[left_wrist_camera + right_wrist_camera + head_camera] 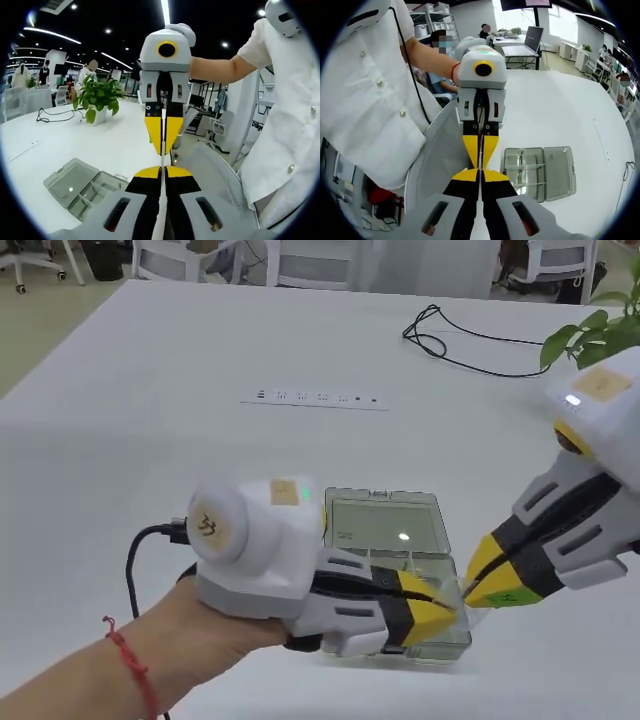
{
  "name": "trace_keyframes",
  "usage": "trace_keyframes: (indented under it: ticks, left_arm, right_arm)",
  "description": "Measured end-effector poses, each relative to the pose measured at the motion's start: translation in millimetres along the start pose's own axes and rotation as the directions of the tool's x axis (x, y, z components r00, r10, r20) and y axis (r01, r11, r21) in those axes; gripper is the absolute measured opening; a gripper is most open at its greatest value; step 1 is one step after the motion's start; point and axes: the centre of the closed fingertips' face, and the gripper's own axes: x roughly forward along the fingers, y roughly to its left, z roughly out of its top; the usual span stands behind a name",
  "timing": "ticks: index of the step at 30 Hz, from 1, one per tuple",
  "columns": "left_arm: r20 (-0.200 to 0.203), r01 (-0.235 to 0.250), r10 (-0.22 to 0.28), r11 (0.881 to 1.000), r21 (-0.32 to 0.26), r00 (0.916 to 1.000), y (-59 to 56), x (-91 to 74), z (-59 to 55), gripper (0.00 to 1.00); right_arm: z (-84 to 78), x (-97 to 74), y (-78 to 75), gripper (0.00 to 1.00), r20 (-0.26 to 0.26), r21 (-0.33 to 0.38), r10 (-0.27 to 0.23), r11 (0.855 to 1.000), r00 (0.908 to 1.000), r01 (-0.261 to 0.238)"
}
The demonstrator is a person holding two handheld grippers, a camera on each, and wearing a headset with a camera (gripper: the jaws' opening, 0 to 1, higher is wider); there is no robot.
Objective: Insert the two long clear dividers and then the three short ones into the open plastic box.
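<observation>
The open clear plastic box (434, 643) lies on the white table with its lid (385, 523) folded back. Clear dividers split its base into compartments (527, 170). Just above the base's right end, my left gripper (450, 612) and my right gripper (478, 585) meet tip to tip. A thin clear divider (162, 162) runs edge-on between both pairs of jaws, and both are shut on it. In the left gripper view the box (85, 187) is at lower left, my own left gripper (162, 171) faces the right gripper (162, 147). In the right gripper view my right gripper (481, 172) faces the left gripper (480, 150).
A white power strip (315, 398) lies further back on the table (150, 440). A black cable (450, 340) and a potted plant (595, 330) are at the far right. Office chairs stand beyond the table's far edge.
</observation>
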Motion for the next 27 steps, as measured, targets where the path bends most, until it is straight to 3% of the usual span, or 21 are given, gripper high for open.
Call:
trace_keyframes:
  ticks: [5,13,21,27]
  left_arm:
    - [-0.01,-0.027,0.027,1.0,-0.009,0.9996,5.6,-4.9,-3.7,0.03]
    - [-0.039,-0.091,0.09,0.996,-0.015,0.9951,18.7,-19.0,-16.2,0.17]
    - [-0.072,-0.174,0.172,0.984,-0.025,0.9825,34.6,-34.1,-31.5,0.38]
    - [-0.093,-0.217,0.213,0.976,-0.034,0.9725,45.5,-45.4,-40.2,0.47]
  right_arm:
    - [-2.9,-3.8,-5.3,0.03,-0.008,0.005,-0.024,1.0,0.9997,0.024]
    - [-13.9,-9.7,-19.5,0.03,-0.043,0.013,-0.077,0.997,0.9961,0.078]
    - [-31.4,-8.8,-39.9,0.03,-0.108,-0.003,-0.142,0.99,0.9839,0.143]
    - [-45.8,-4.1,-57.2,0.03,-0.15,-0.014,-0.167,0.986,0.9744,0.167]
